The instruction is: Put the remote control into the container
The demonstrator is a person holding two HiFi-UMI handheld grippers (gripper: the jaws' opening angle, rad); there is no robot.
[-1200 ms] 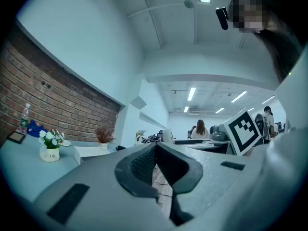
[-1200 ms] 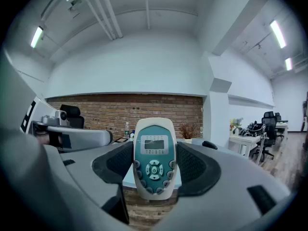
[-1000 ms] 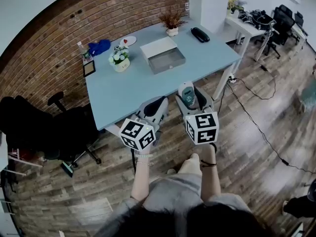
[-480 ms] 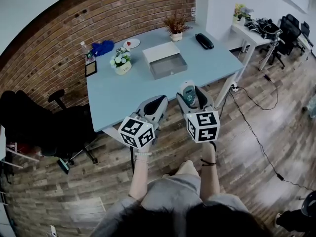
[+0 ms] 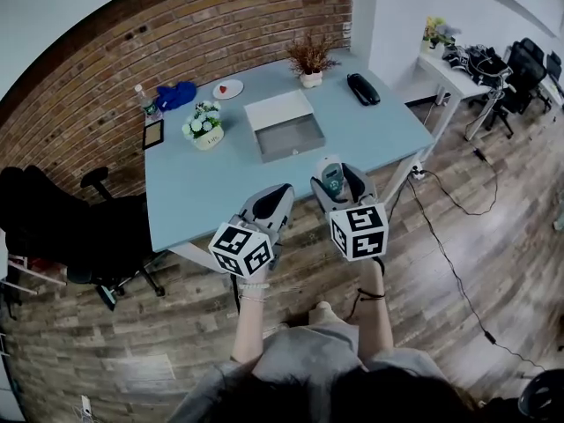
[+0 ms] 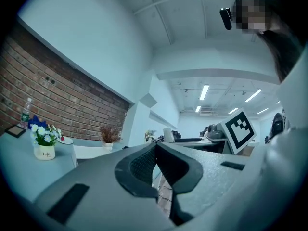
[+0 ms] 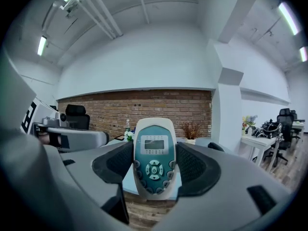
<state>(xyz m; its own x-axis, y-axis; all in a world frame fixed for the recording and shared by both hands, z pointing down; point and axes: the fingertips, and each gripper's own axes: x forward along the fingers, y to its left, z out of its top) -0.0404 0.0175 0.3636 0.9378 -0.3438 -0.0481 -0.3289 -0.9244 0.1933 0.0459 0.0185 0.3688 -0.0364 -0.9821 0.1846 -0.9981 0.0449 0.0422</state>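
Observation:
A white remote control (image 7: 154,157) with a teal face and a small screen stands upright between the pads of my right gripper (image 7: 154,170), which is shut on it. In the head view the remote control (image 5: 332,177) and right gripper (image 5: 339,185) hang just off the table's near edge. My left gripper (image 5: 273,199) sits beside it on the left; its jaws meet with nothing between them (image 6: 155,170). The container (image 5: 285,125), a grey open box with a white lid part, lies on the light blue table (image 5: 203,188) beyond both grippers.
On the table stand a white pot of flowers (image 5: 206,120), a dried plant (image 5: 309,61), a black object (image 5: 362,88), a small plate (image 5: 228,89), a blue cloth (image 5: 176,94), a bottle and a picture frame (image 5: 152,134). A black office chair (image 5: 97,227) is at left. Cables run over the wood floor at right.
The view has shifted a little, so the table sits lower and closer to the grippers. Both grippers keep their pose; the right one still holds the remote control.

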